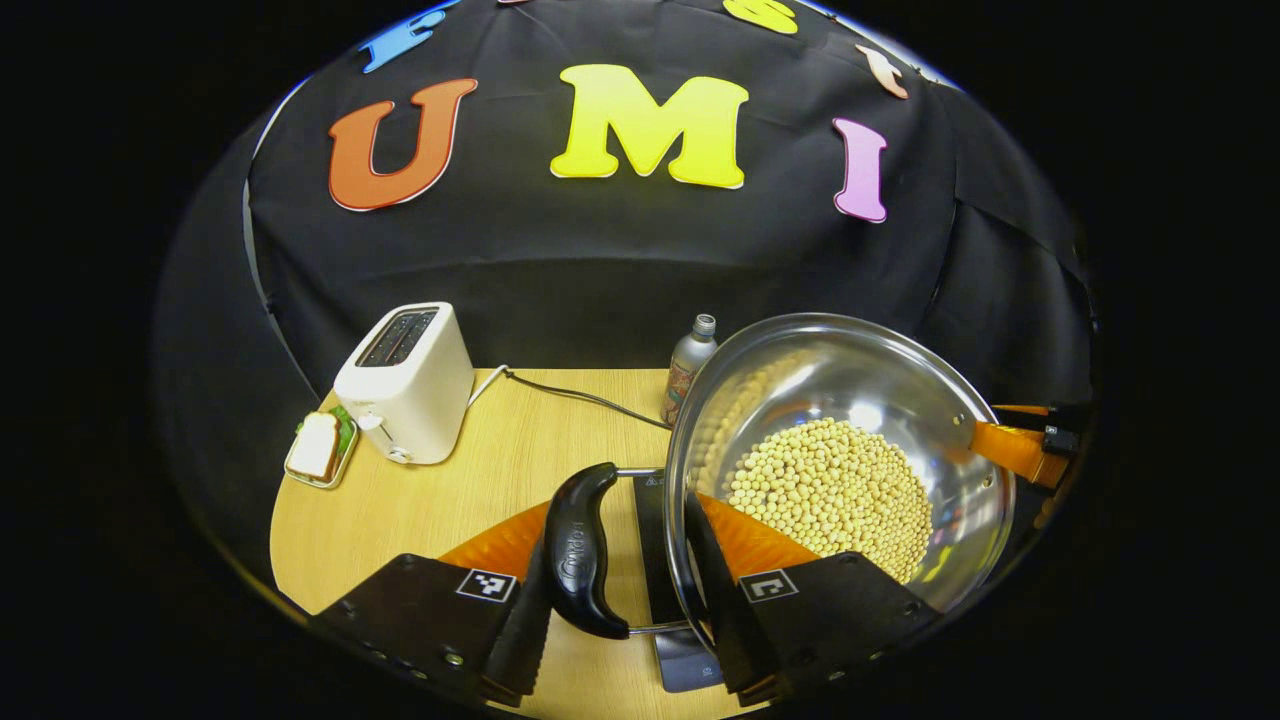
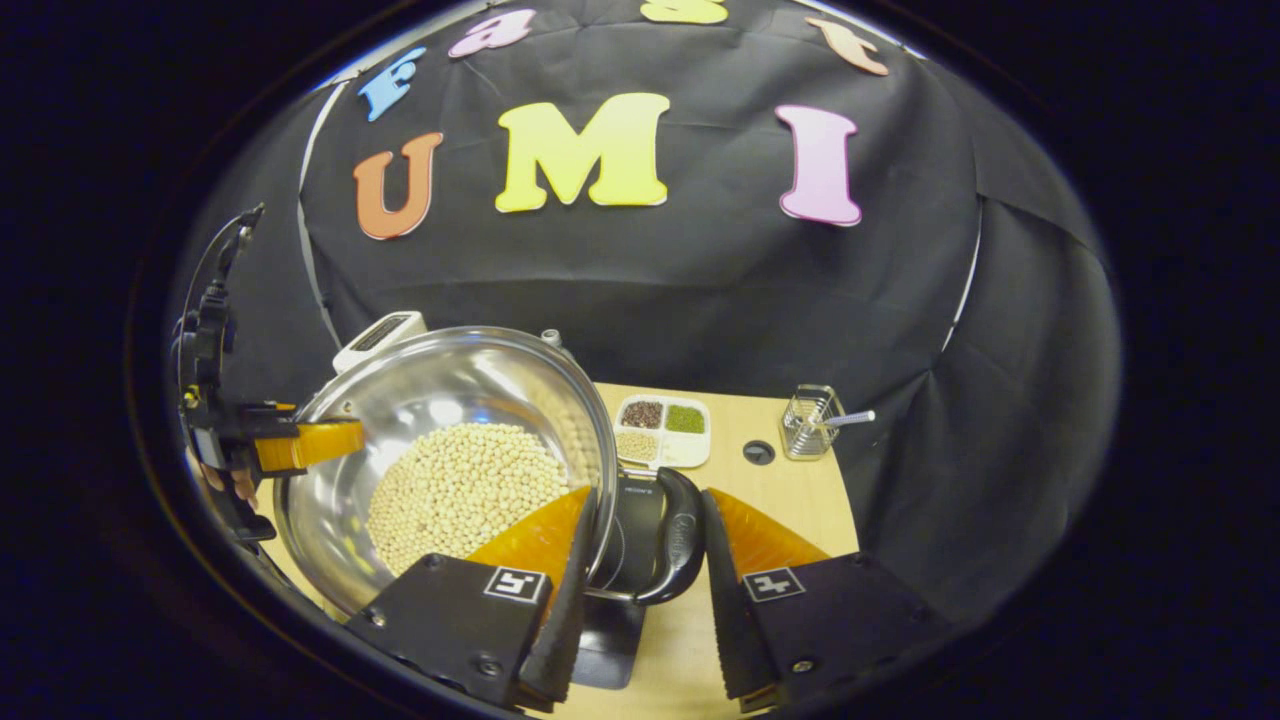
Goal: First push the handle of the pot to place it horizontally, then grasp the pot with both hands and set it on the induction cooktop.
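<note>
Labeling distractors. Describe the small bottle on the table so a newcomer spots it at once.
Start at the wooden table, then the white toaster at its back. Across from it, just behind the steel pot of beans, stands the bottle: the one slim, upright, capped metallic thing there.

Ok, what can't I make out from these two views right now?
- Cooktop: mostly hidden under the pot in both views, so its controls can't be made out.
- Pot's underside: hidden by its own bowl, so contact with the cooktop can't be judged.
- Bottle: left gripper view, lower part behind the pot rim.
- Toaster: right gripper view, mostly behind the pot.
</note>
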A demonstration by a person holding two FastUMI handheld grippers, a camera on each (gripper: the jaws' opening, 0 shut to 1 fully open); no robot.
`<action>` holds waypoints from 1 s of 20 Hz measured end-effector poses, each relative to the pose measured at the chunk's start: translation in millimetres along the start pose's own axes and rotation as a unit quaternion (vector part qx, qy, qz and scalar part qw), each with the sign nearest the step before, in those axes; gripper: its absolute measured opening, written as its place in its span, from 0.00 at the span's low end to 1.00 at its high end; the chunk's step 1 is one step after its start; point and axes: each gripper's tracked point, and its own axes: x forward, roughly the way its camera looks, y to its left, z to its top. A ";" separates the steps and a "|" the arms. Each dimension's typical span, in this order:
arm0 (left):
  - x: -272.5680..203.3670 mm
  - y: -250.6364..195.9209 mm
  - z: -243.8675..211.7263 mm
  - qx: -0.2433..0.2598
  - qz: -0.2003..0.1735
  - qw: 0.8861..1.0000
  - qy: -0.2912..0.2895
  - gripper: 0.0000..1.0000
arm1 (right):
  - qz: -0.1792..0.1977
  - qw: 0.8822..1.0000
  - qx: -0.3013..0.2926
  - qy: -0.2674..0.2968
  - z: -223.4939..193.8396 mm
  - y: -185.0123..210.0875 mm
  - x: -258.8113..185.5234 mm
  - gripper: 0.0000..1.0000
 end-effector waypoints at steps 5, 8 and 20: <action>37.9 -2.2 -23.5 -0.005 -0.006 1.000 0.018 0.66 | -0.002 1.000 0.005 0.019 -27.9 -7.8 34.9 0.58; 59.3 -3.2 -37.9 0.003 -0.007 1.000 0.027 0.66 | -0.002 0.999 0.012 0.033 -45.6 -13.1 54.6 0.55; 119.1 -2.0 -87.3 -0.010 -0.009 0.999 0.049 0.66 | 0.000 0.999 0.010 0.046 -91.0 -22.4 117.9 0.58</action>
